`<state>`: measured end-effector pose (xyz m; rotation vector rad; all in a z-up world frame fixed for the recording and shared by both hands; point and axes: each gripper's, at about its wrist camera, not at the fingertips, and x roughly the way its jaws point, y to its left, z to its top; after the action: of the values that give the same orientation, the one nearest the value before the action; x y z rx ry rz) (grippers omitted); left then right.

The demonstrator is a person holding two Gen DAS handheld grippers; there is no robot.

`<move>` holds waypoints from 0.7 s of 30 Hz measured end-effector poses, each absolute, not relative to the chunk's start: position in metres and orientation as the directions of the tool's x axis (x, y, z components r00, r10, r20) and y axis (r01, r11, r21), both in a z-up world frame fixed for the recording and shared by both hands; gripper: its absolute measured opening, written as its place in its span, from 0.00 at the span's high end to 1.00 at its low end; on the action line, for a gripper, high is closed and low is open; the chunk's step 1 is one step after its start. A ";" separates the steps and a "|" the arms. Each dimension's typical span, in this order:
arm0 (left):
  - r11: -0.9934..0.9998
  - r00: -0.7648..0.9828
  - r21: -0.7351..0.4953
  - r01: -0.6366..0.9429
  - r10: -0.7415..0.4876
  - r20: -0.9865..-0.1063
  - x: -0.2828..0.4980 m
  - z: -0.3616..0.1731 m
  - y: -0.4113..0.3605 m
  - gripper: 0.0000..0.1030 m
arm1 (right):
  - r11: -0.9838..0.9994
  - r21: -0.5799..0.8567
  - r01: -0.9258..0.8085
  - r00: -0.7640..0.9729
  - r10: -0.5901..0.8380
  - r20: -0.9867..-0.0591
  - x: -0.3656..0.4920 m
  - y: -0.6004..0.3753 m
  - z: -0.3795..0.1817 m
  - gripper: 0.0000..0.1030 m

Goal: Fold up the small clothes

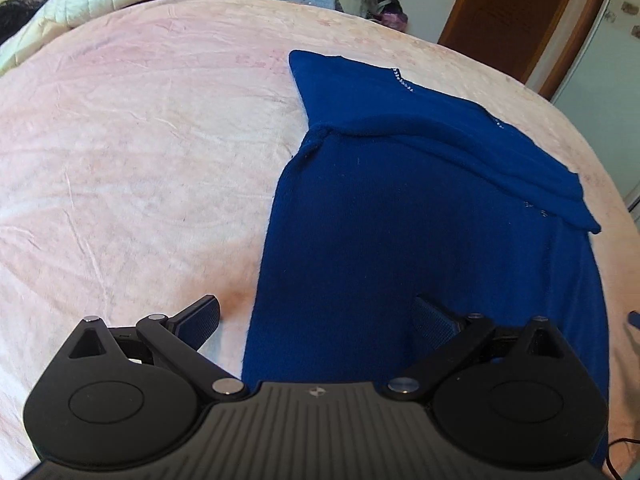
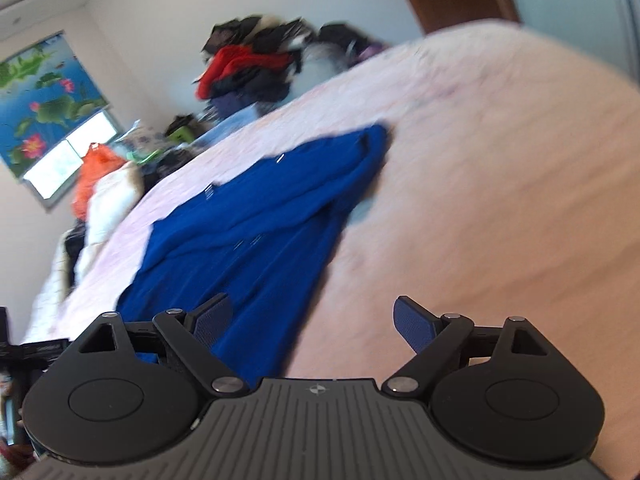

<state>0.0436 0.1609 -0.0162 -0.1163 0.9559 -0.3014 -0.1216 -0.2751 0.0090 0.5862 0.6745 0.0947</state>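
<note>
Two claws of mine, the left claw (image 1: 316, 322) and right claw (image 2: 312, 322), hang released and empty above the near hem of the blue sweater (image 1: 400, 216), which lies partly folded on the pink bed (image 1: 140, 140).

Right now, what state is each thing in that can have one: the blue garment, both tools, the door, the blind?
Blue knit garment: flat on the pink bedspread, one sleeve folded across it.
Left tool: open, holding nothing, straddling the garment's left edge.
Right tool: open, holding nothing.
Brown wooden door: cannot tell whether shut.
Lotus-print roller blind: partly lowered.
</note>
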 end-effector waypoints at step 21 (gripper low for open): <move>0.901 0.537 -0.269 0.342 -0.422 -0.730 0.013 -0.027 0.162 0.77 | 0.752 0.659 -0.020 0.710 0.475 -0.520 -0.117 -0.216 -0.014 0.72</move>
<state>0.0127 0.1624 -0.0272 -0.0979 0.8951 -0.4551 -0.1174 -0.2165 -0.0141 0.6747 0.7387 0.2990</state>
